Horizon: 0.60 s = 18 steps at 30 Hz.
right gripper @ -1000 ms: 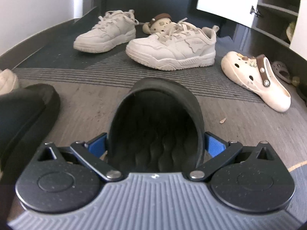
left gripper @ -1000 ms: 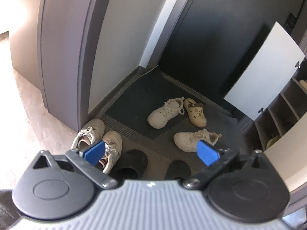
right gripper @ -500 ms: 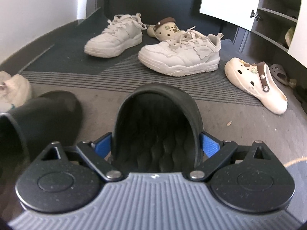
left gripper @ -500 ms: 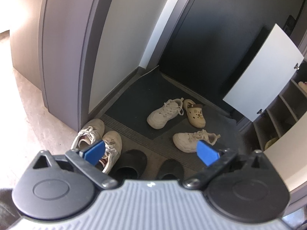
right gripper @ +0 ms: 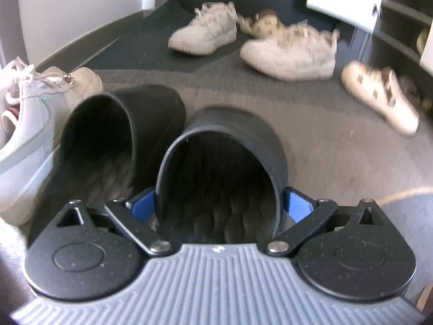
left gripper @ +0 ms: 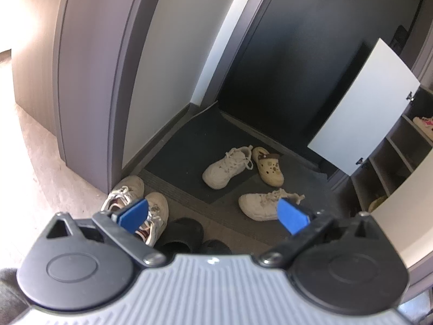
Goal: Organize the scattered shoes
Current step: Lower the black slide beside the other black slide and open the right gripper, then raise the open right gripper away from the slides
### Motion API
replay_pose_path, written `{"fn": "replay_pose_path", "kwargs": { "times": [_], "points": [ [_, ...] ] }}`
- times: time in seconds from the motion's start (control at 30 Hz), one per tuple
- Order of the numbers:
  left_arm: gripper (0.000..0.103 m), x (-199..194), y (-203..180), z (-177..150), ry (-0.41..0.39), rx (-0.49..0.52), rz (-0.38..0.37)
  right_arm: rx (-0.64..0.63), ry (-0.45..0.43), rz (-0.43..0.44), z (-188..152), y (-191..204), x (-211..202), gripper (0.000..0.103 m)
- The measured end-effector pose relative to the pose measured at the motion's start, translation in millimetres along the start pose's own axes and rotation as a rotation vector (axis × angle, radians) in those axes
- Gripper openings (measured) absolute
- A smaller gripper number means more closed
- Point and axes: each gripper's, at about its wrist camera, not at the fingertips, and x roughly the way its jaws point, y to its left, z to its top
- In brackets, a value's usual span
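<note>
Black clog point(right gripper: 222, 168), heel opening toward the camera, lies between the fingers of the right gripper point(right gripper: 220, 205), whose blue pads point(right gripper: 296, 203) flank its two sides at the rear; the jaws, spread very wide, have just been opening a little, and whether the pads press on the clog cannot be told. The clog is matte black, with a rounded closed toe and a wavy ribbed footbed. Its mate, a second black clog point(right gripper: 121, 135), stands just beside it on the left, parallel and facing the same way, both on the grey floor point(right gripper: 338, 168). Left of the pair stands a white sneaker point(right gripper: 32, 113) with loose laces. Farther off, blurred, lie two more pale sneakers point(right gripper: 289, 51), one partly on the dark mat point(right gripper: 140, 51), and two cream clogs point(right gripper: 379, 97) with brown straps, one near the shelves point(right gripper: 400, 21). In the left wrist view the left gripper point(left gripper: 213, 214) hangs above the floor with its jaws spread and nothing between them; below it appear the paired white sneakers point(left gripper: 135, 203) by the wall and the toes of the black clogs point(left gripper: 186, 233).
</note>
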Motion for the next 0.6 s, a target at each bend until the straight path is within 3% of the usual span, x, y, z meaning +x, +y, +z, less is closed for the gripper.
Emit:
{"fn": "replay_pose_path", "kwargs": {
  "times": [0.2, 0.37, 0.47, 0.6],
  "points": [
    [0.103, -9.1, -7.9, -1.8, -0.032, 0.043, 0.036, -0.029, 0.019, 0.075, 10.8, -6.9, -23.4, 0.103],
    [0.103, -16.7, -17.2, -3.9, -0.054, 0.065, 0.012, 0.076, 0.004, 0.087, 30.5, -15.2, -50.2, 0.103],
    [0.103, -21.7, -22.0, -5.8, -0.082, 0.089, 0.011, 0.037, -0.051, 0.107, 62.6, -15.2, -67.6, 0.103],
    [0.103, -23.9, -24.9, -5.9, -0.123, 0.13, 0.048, 0.114, -0.114, 0.135, 153.2, -35.7, -104.4, 0.103]
  ]
}}
